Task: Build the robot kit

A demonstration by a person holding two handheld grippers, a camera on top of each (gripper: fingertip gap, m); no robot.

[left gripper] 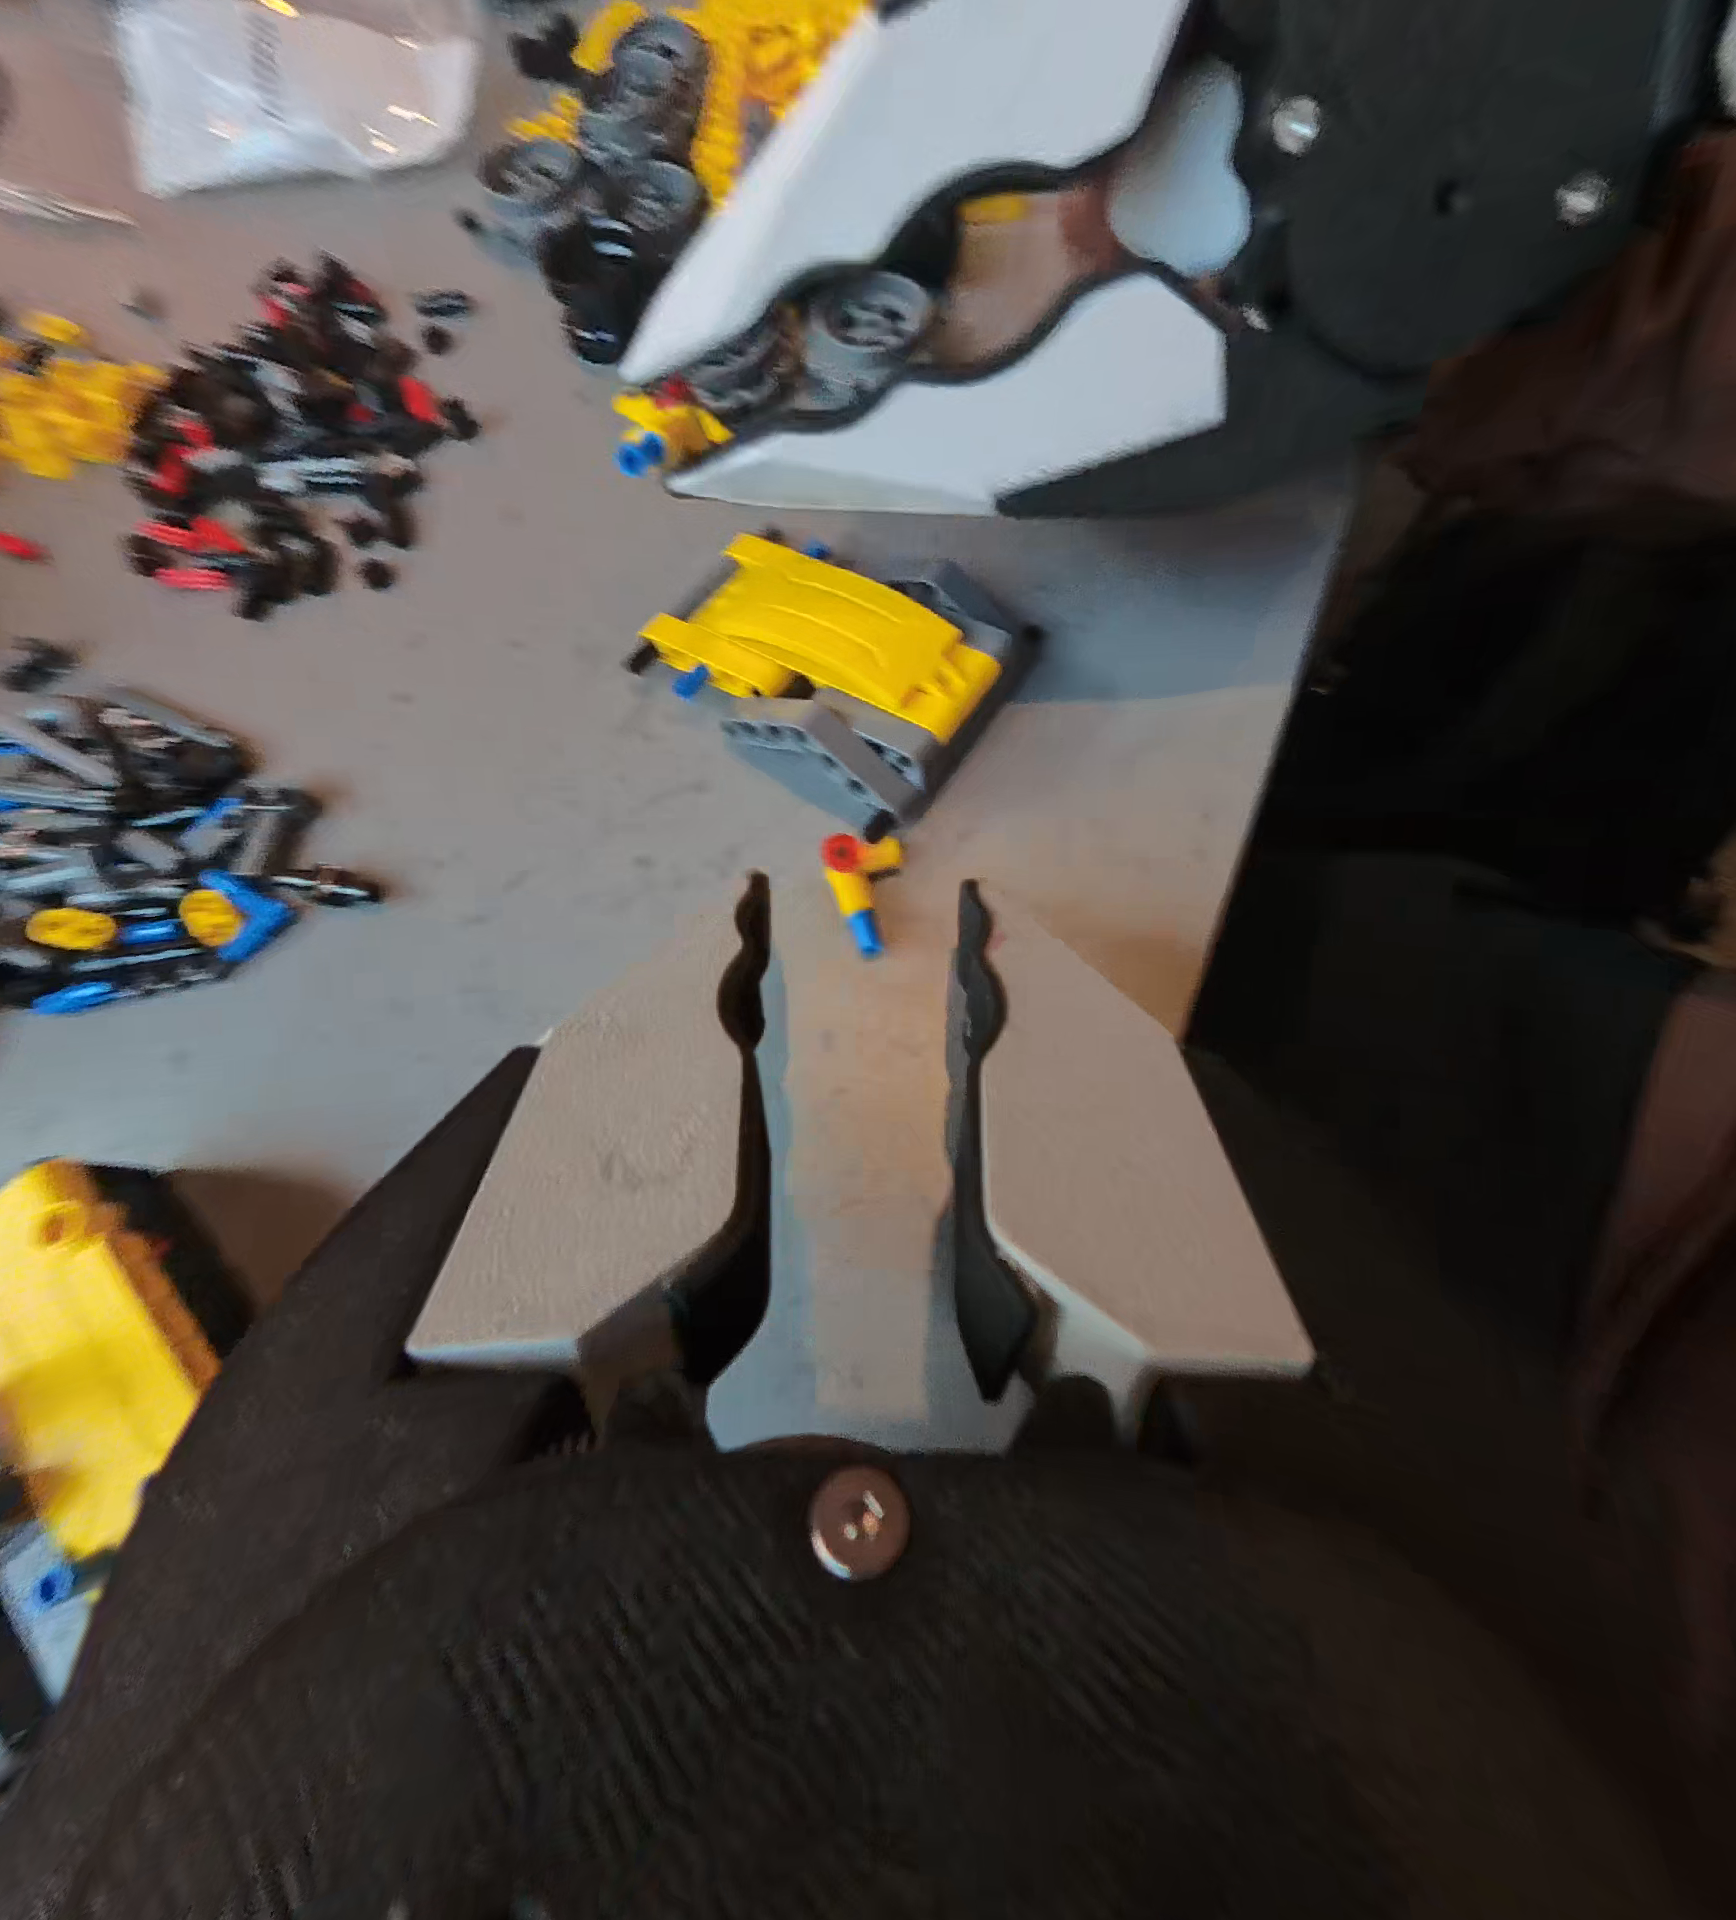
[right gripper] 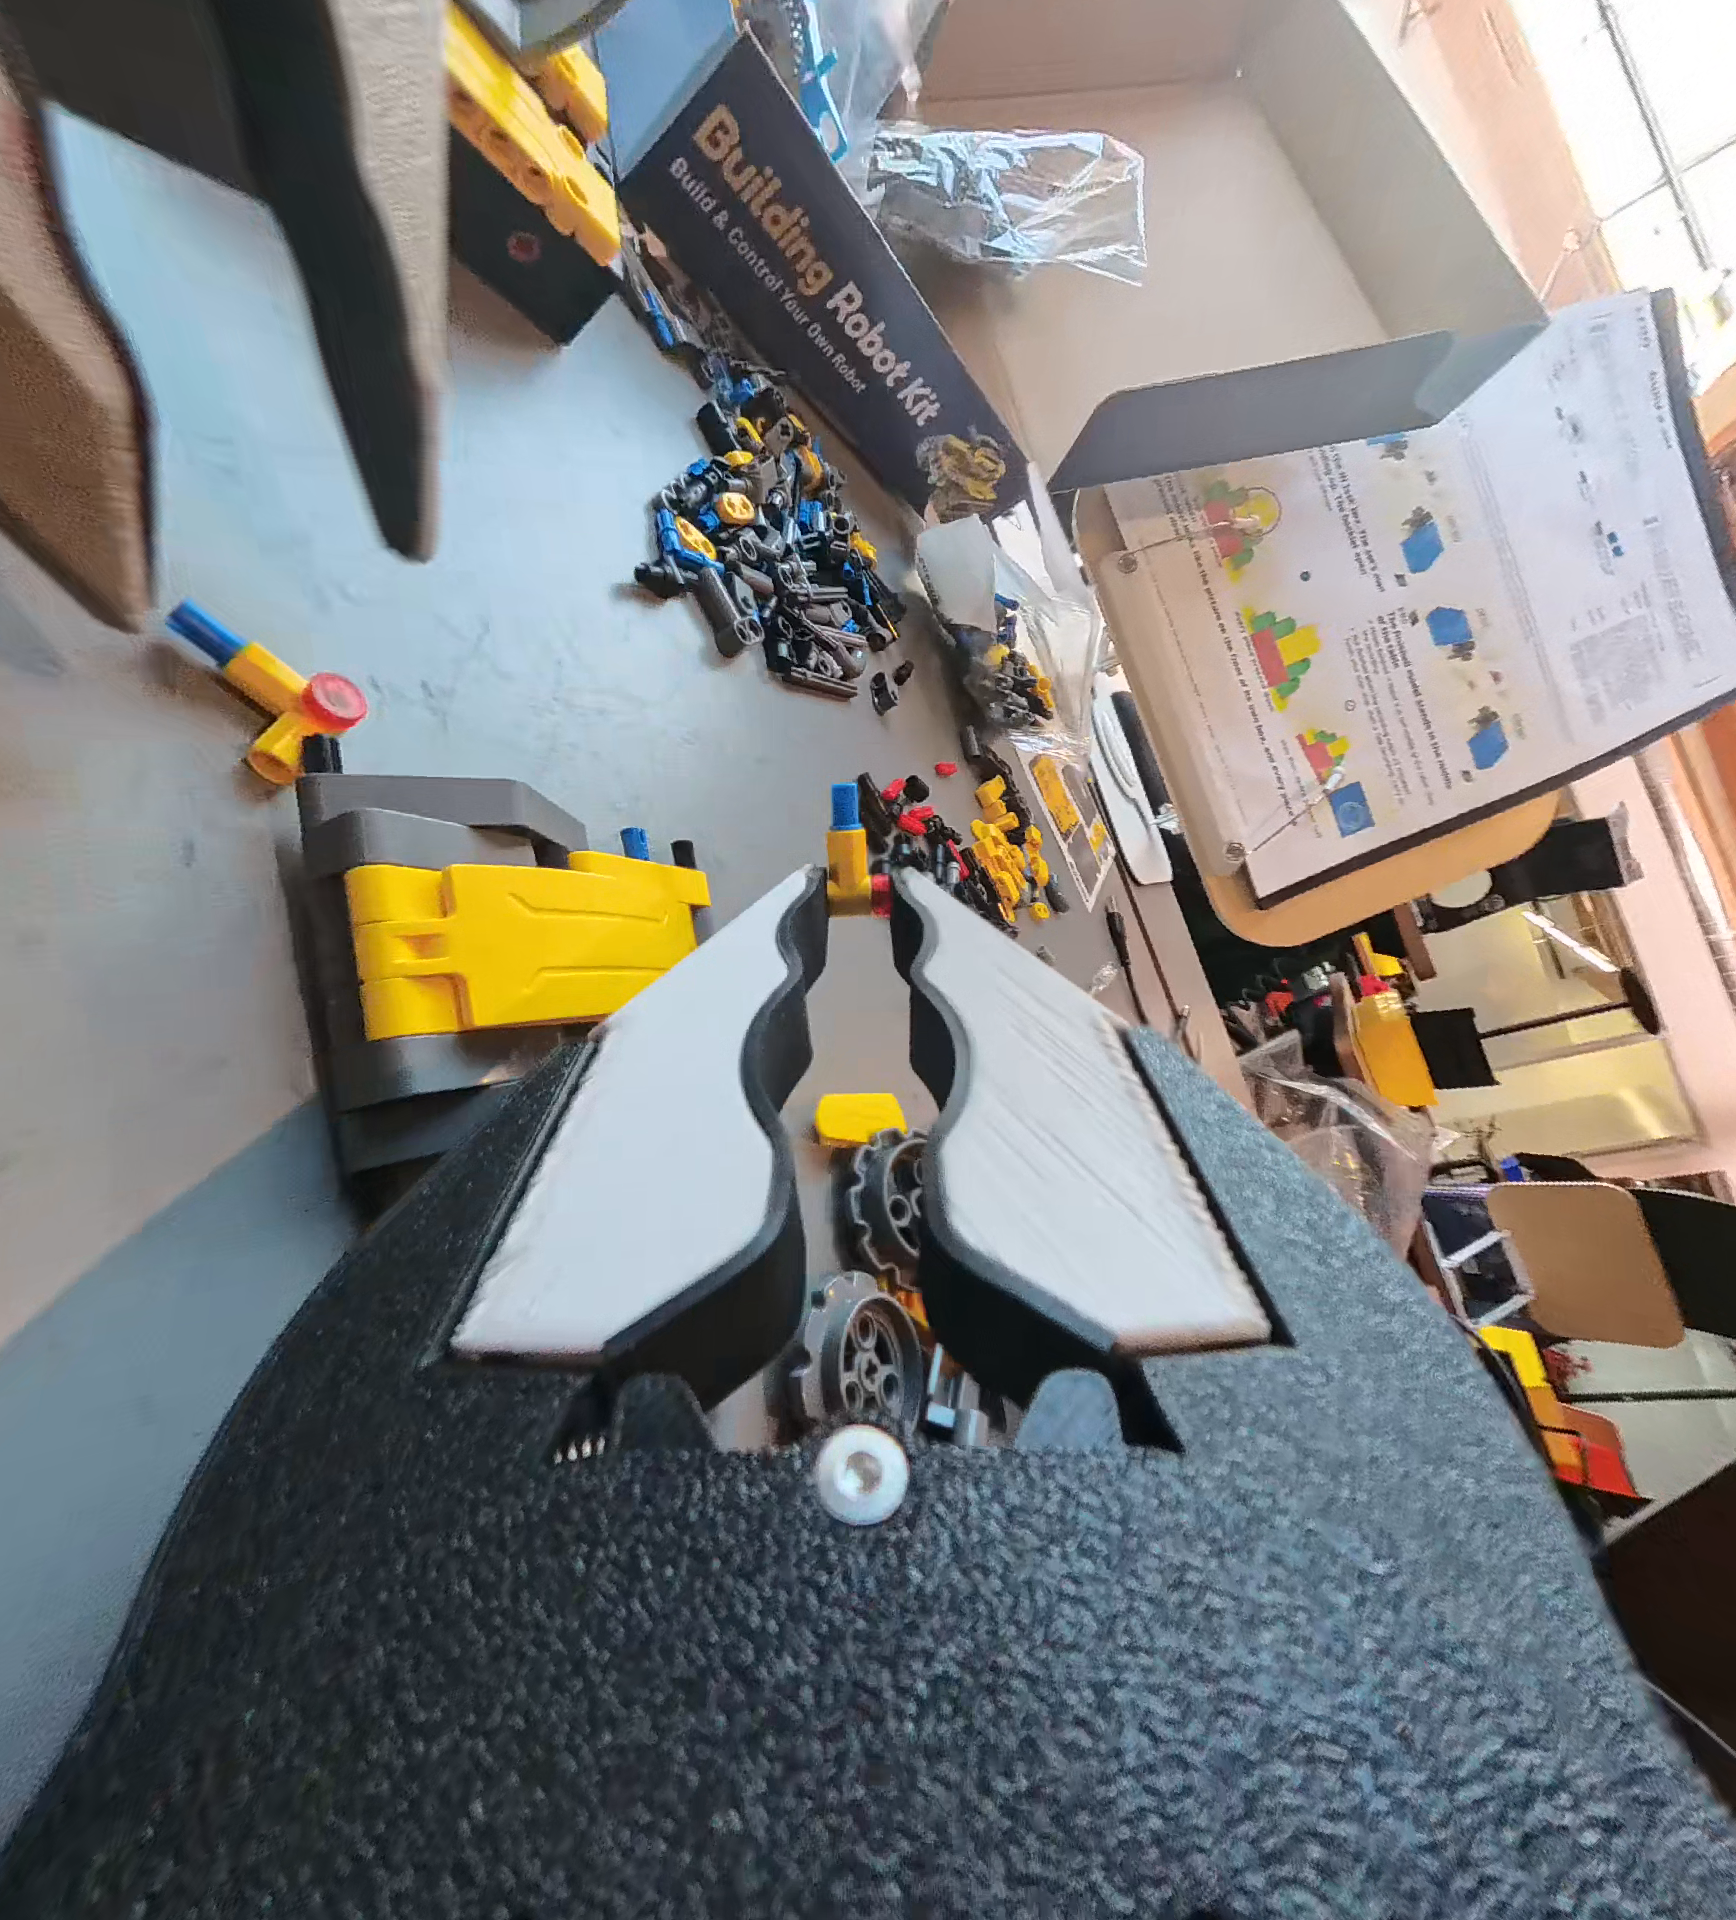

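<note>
Left wrist view | left tool [left gripper: 862,894] agape; T-shaped plastic connector [left gripper: 859,883] near

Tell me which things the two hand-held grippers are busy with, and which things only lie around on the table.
At the grippers:
- left hand-held gripper, open, before a red-ended yellow piece
- right hand-held gripper, shut on a blue-pinned yellow piece
- yellow-and-grey model beside them

Lying about:
- black-and-red parts heap
- grey wheels
- dark box
- printed sheet
- plastic bag

Kit box [right gripper: 822,301] beside instruction sheet [right gripper: 1446,582].
</note>
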